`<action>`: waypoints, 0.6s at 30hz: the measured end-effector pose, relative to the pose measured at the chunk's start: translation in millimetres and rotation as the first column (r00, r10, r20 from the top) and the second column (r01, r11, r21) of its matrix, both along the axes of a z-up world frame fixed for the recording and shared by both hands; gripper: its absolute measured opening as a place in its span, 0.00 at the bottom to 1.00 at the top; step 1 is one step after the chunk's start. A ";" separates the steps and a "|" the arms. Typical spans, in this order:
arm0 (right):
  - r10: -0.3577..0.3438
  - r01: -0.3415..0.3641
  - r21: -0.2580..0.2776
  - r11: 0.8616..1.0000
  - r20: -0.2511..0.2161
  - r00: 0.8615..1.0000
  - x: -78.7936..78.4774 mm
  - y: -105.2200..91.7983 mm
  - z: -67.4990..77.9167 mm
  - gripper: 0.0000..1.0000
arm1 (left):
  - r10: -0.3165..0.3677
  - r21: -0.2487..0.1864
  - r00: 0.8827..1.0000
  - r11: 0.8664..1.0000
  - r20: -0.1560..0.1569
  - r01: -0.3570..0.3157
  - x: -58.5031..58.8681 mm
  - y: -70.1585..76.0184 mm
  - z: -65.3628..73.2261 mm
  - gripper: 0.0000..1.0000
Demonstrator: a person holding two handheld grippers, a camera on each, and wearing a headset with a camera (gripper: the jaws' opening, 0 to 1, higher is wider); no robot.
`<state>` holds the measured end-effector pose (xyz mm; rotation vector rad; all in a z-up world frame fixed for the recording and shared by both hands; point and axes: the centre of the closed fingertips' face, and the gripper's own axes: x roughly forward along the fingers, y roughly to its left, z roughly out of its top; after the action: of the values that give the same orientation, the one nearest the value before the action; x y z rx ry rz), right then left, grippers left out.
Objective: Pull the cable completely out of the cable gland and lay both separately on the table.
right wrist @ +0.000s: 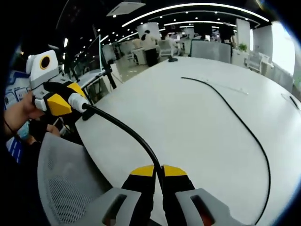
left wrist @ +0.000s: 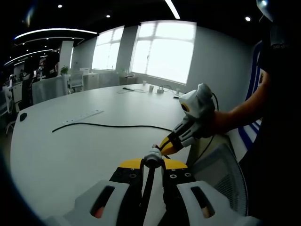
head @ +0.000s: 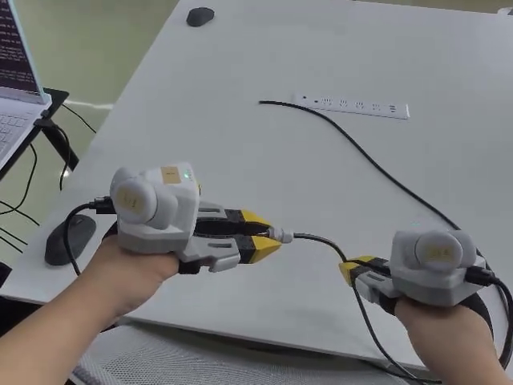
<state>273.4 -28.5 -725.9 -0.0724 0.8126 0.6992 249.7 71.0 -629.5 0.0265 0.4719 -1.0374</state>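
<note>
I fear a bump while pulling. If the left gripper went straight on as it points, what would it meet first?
Probably the right gripper, close ahead, slightly right of the left gripper's line; depth is unclear.

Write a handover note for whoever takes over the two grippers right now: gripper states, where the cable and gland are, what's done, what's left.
Left gripper: shut on the cable gland, held at the near edge of the table.
Right gripper: shut on the cable, a short way from the gland.
Cable: runs into the gland, not yet out.
Done: both parts gripped.
Left: pull the cable fully out, then lay cable and gland apart on the table.
</note>
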 end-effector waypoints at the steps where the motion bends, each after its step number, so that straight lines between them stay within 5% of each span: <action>1: 0.003 -0.003 -0.007 1.000 0.001 1.000 0.0 -0.5 -1.1 0.00 | 0.000 0.000 1.000 1.000 0.000 0.000 0.0 -0.6 -0.4 0.15; 18: -0.002 0.002 -0.003 1.000 0.010 1.000 1.2 -4.0 -0.3 0.00 | -0.009 -0.003 1.000 1.000 0.002 0.009 3.6 -7.2 1.6 0.15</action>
<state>274.6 -32.5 -726.3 -0.0775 0.8037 0.6956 253.4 63.9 -628.0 0.0264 0.4688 -1.0467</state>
